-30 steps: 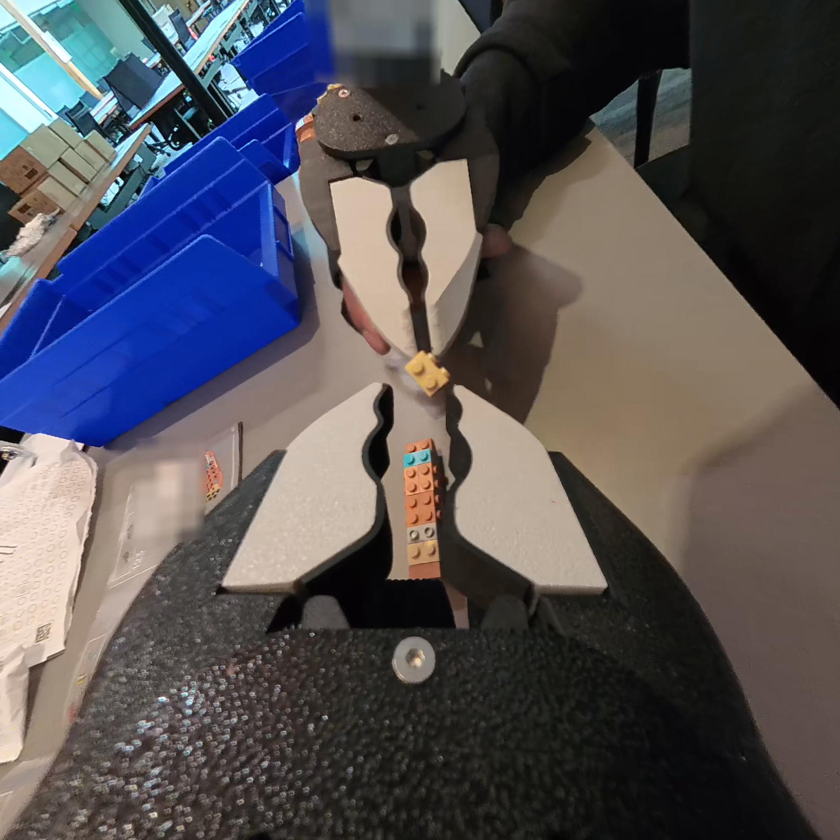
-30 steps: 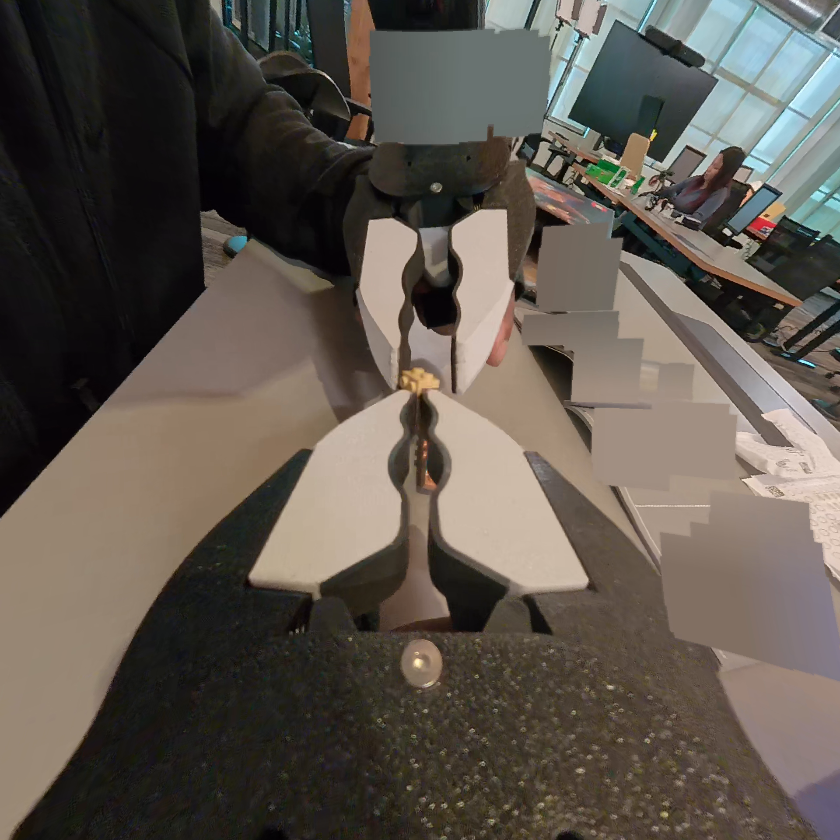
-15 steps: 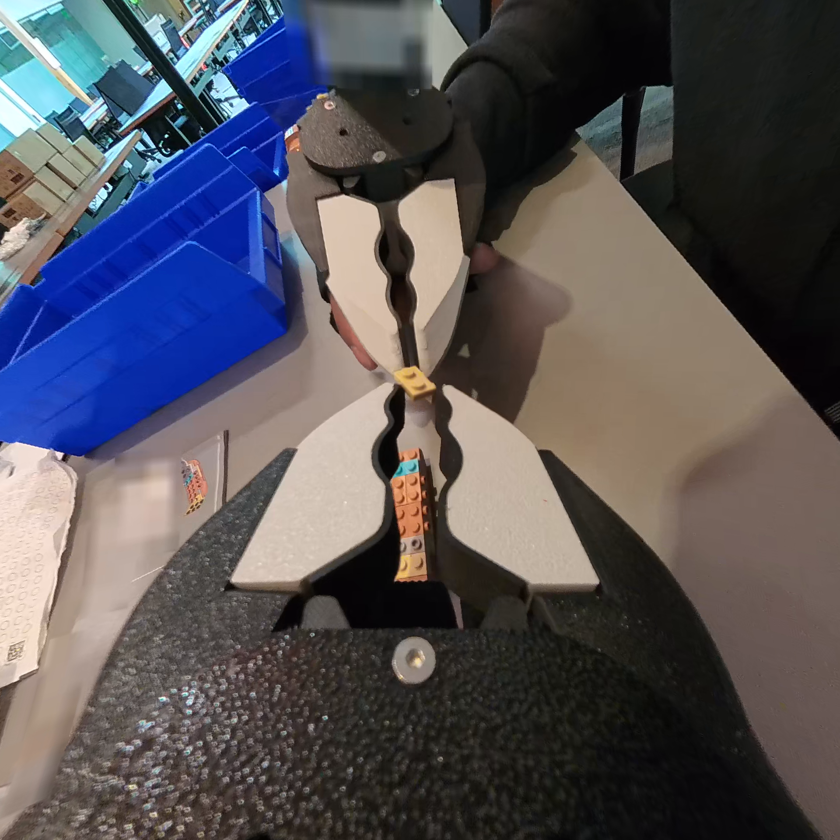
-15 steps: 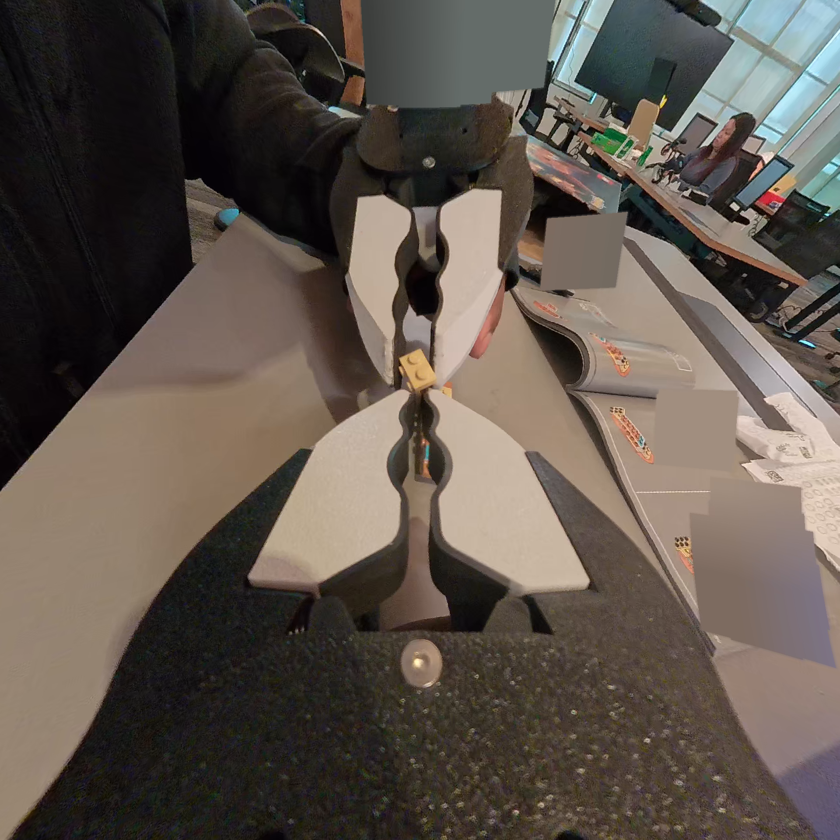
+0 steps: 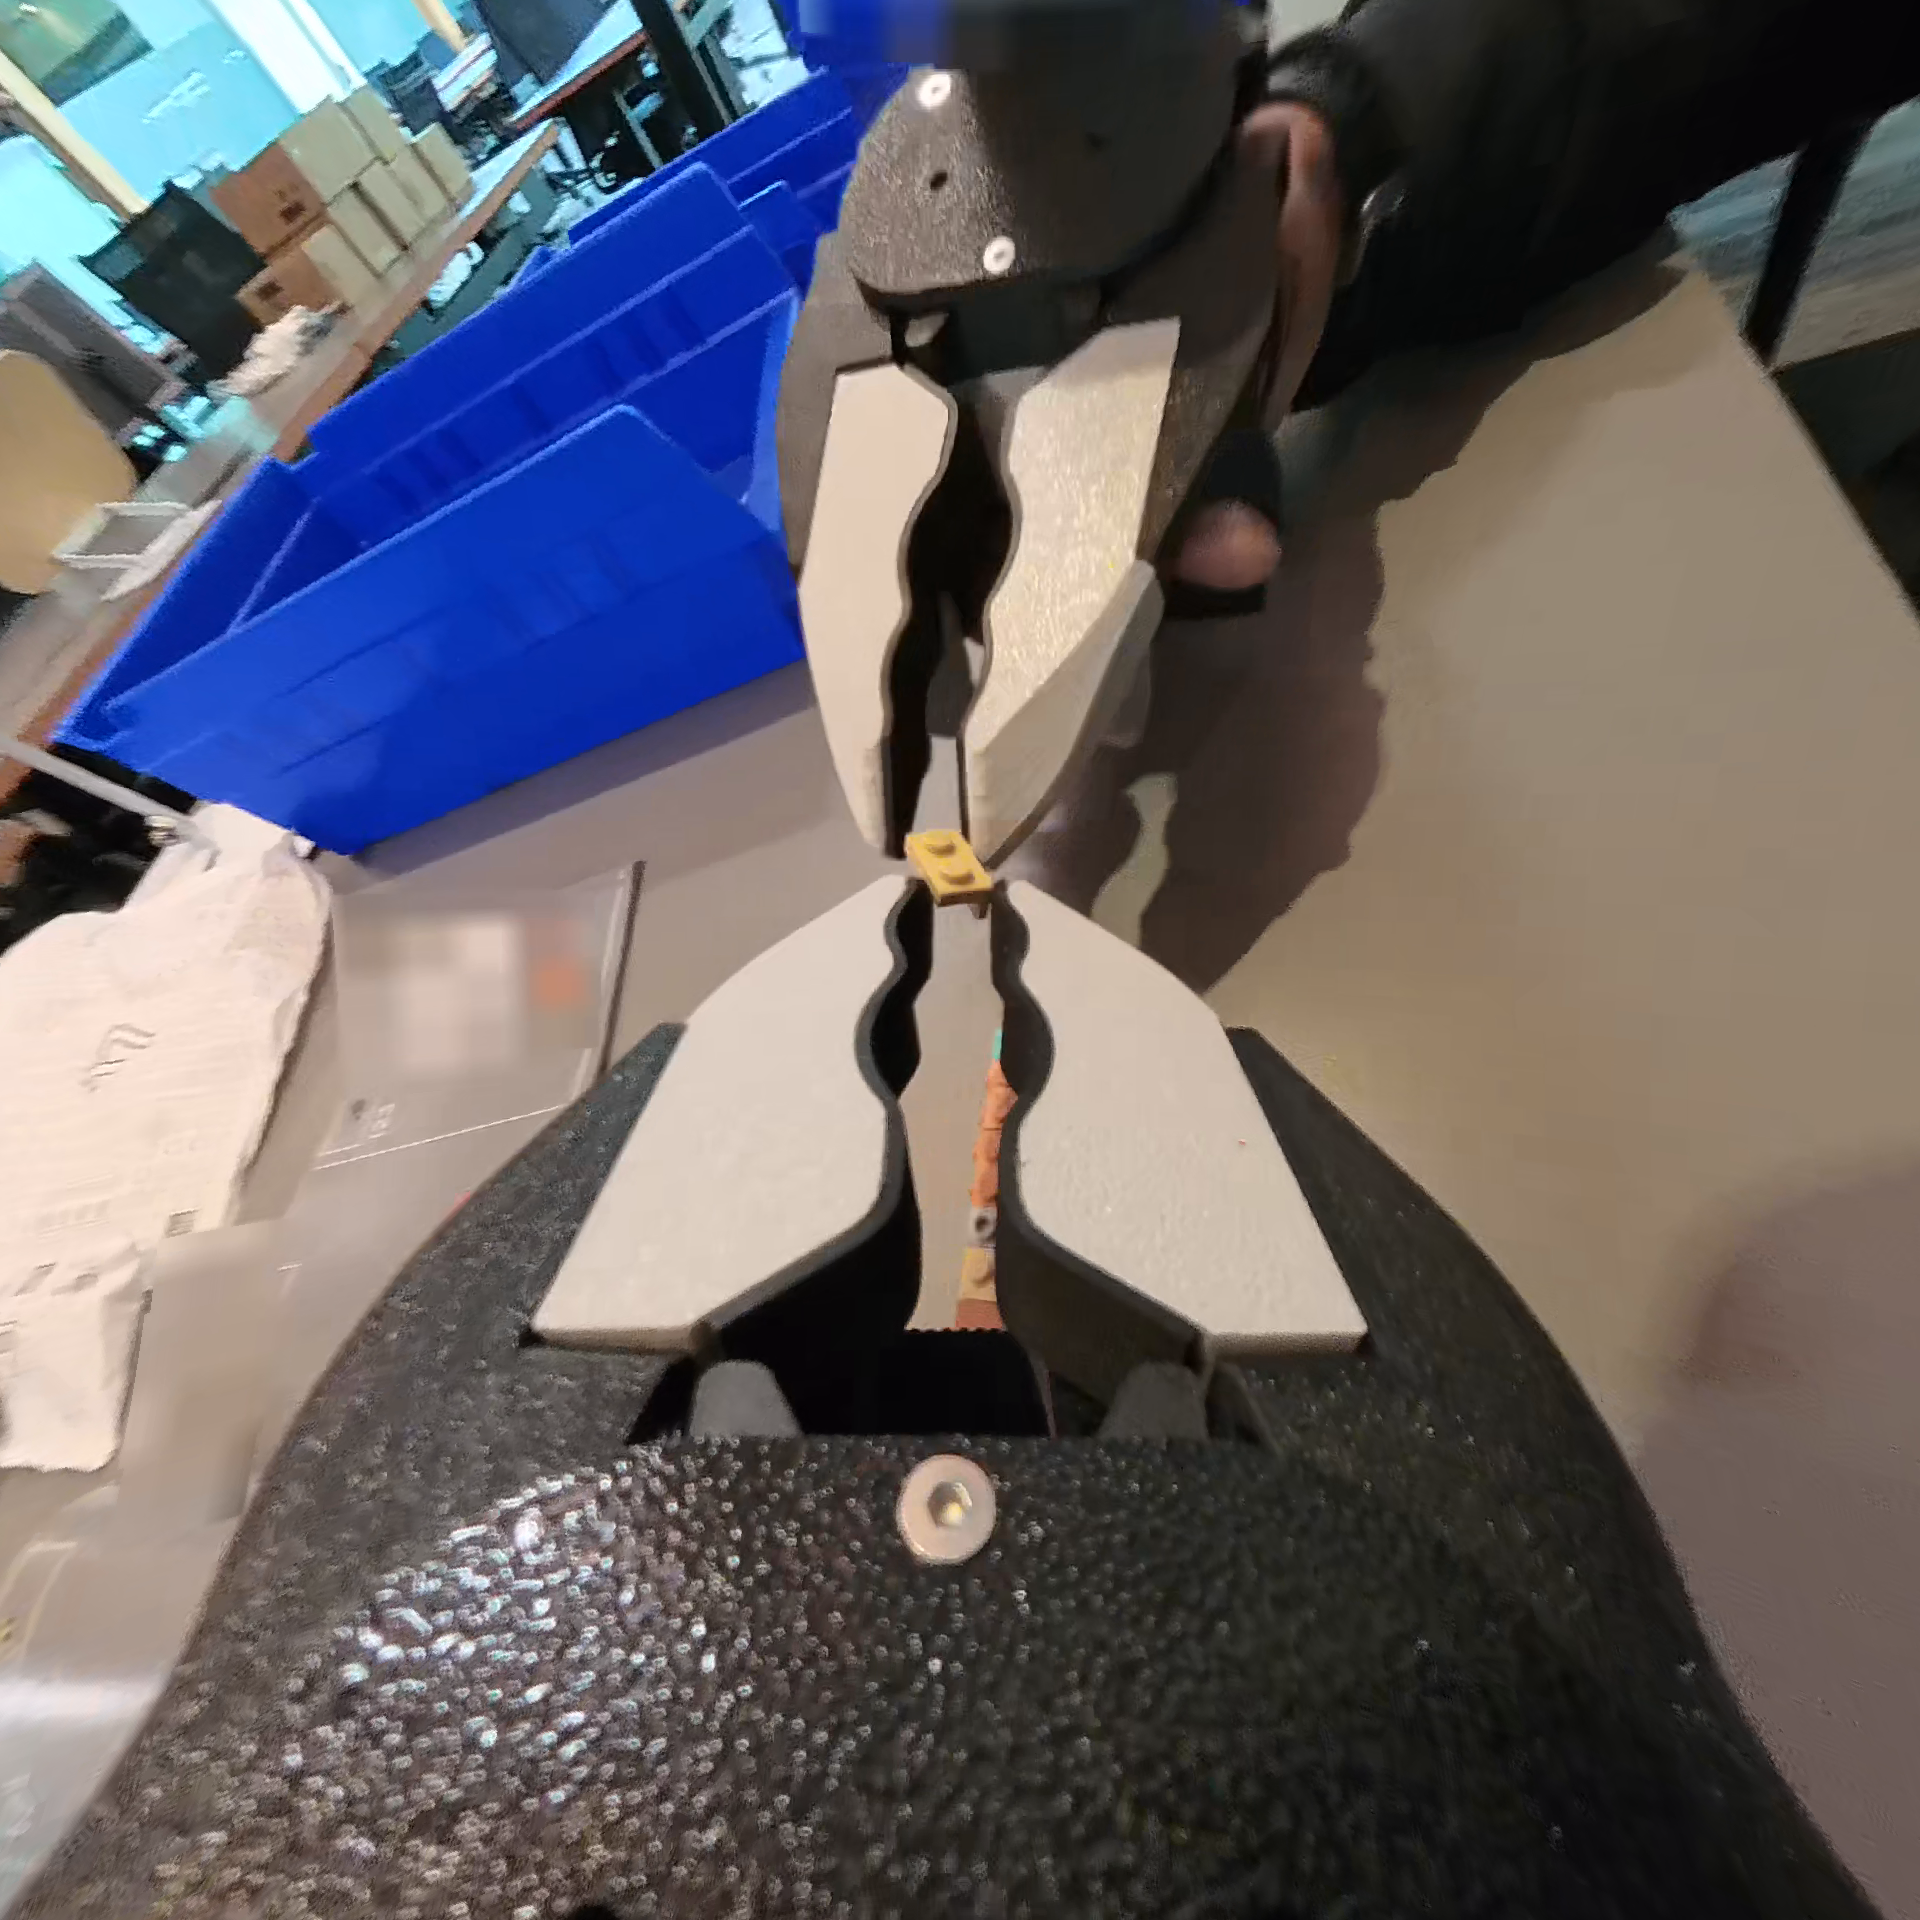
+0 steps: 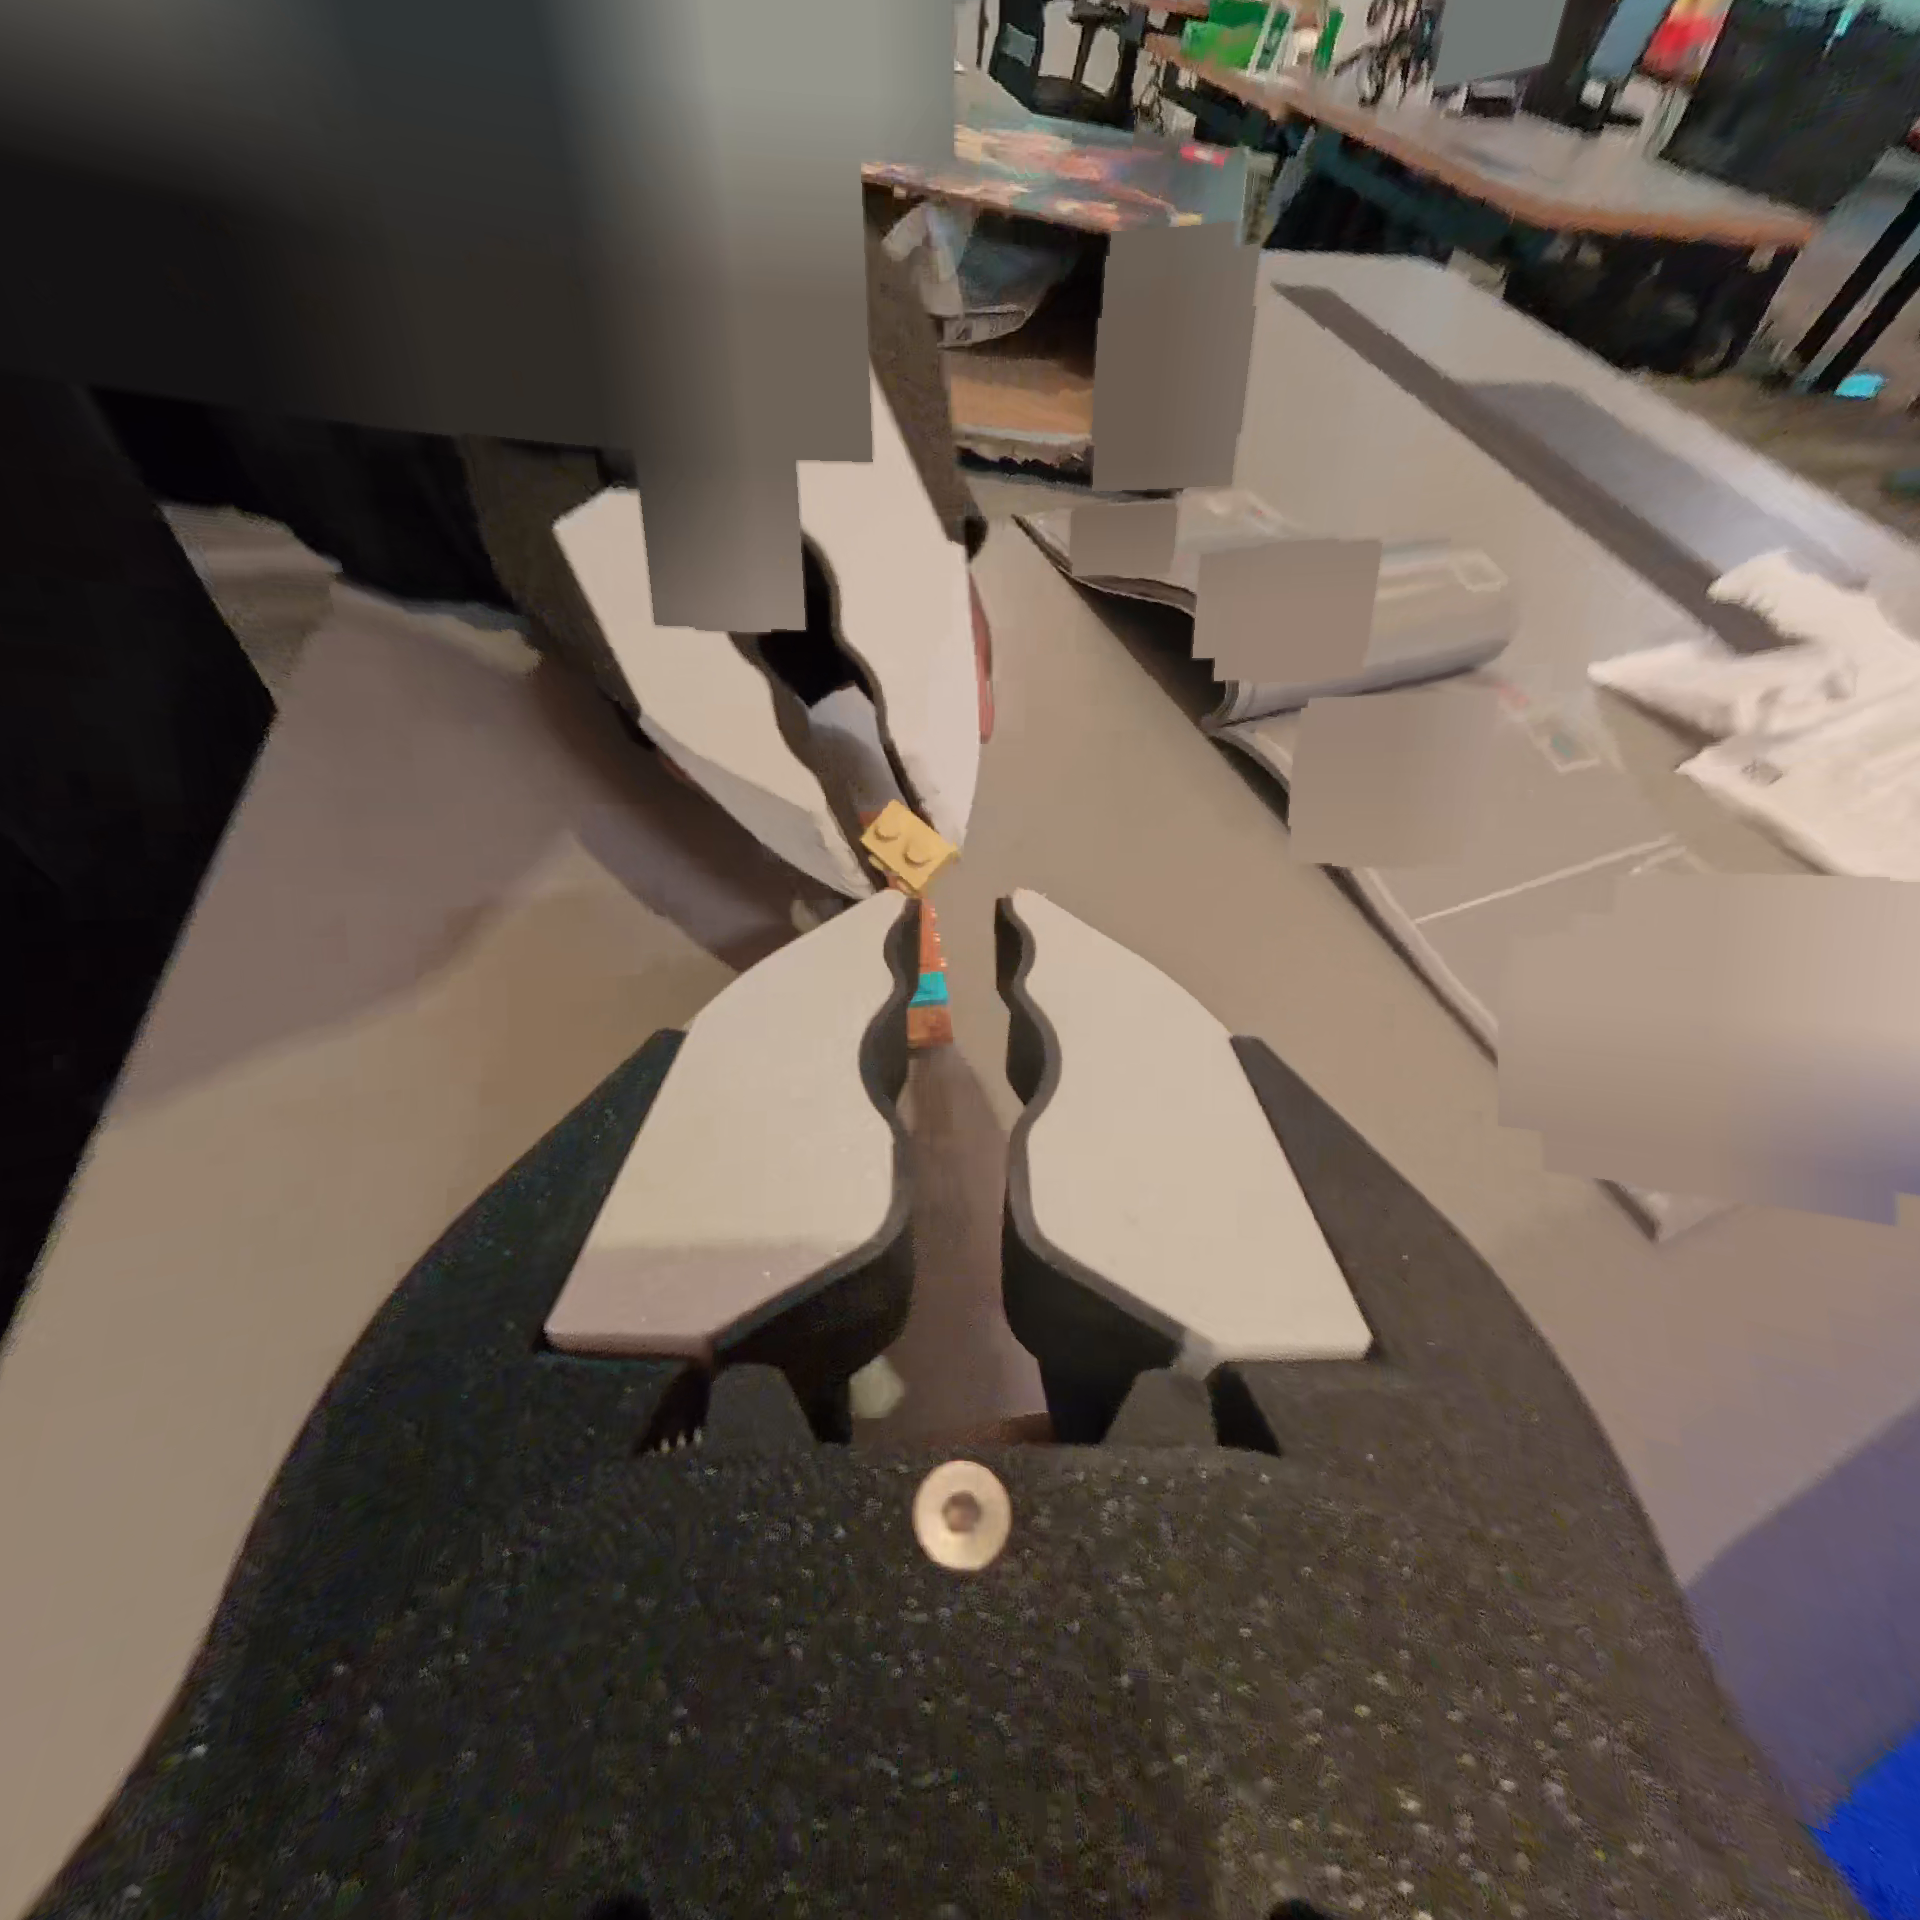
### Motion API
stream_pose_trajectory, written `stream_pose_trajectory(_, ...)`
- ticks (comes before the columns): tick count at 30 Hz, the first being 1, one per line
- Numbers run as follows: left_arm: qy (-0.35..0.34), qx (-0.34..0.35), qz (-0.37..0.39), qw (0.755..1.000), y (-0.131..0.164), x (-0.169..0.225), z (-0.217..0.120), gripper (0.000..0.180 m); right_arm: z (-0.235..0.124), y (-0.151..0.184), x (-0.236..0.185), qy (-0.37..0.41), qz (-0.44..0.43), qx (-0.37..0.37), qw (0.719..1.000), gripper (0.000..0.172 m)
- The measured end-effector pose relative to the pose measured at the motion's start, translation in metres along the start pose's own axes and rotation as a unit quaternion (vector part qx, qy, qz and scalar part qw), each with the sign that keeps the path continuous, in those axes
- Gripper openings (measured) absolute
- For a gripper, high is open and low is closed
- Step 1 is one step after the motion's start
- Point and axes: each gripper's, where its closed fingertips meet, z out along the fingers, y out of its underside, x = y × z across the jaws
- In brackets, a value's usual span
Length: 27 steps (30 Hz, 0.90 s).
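- Above the grey tabletop, mid-scene: the two claws meet tip to tip, with a tan two-stud plate up in the air between them.
- Left claw: narrow, its tips closed on the plate's two long edges. The right wrist view shows the plate seated between these tips.
- Right claw: tips parted with bare tabletop showing between them. The plate sits just beyond its left tip, not pinched.
- Plate attitude: studs up, slightly tilted. Long axis runs roughly along the left claw's fingers, far end towards the right claw.
- Handling, by judgement: tiny, very light, rigid plastic, smooth-sided. It is likely to twist or pop out of a corner pinch, and a hold flat across the two long edges looks the surest.
- Beneath the claws: a strip of joined bricks, orange-brown with a teal piece, lying on the tabletop.
- Far left: blue bins. Near left: white paper bags.
- Right wrist view: an open booklet.
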Motion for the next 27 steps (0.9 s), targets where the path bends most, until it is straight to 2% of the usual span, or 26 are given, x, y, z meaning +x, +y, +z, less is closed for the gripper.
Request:
stream_pose_trajectory(3,-0.033,-0.01,0.021,0.999,-0.001,-0.005,0.0,0.01,-0.002,-0.003,0.002,-0.008,0.069,0.0,0.998,0.014)
stream_pose_trajectory(7,-0.056,-0.034,0.023,0.998,0.004,-0.009,0.001,0.01,-0.001,-0.006,0.001,-0.005,0.108,-0.003,0.994,0.015)
stream_pose_trajectory(15,-0.057,-0.058,0.001,0.997,0.014,-0.008,0.007,0.01,0.005,0.001,-0.003,0.035,0.067,-0.035,0.997,0.017)
stream_pose_trajectory(22,-0.076,-0.07,0.02,0.994,0.016,-0.009,0.007,0.01,0.006,0.003,0.0,0.041,0.093,-0.035,0.994,0.018)
stream_pose_trajectory(27,-0.101,-0.086,0.033,0.991,0.019,-0.014,0.007,0.009,0.005,0.003,0.007,0.052,0.149,-0.029,0.987,0.024)
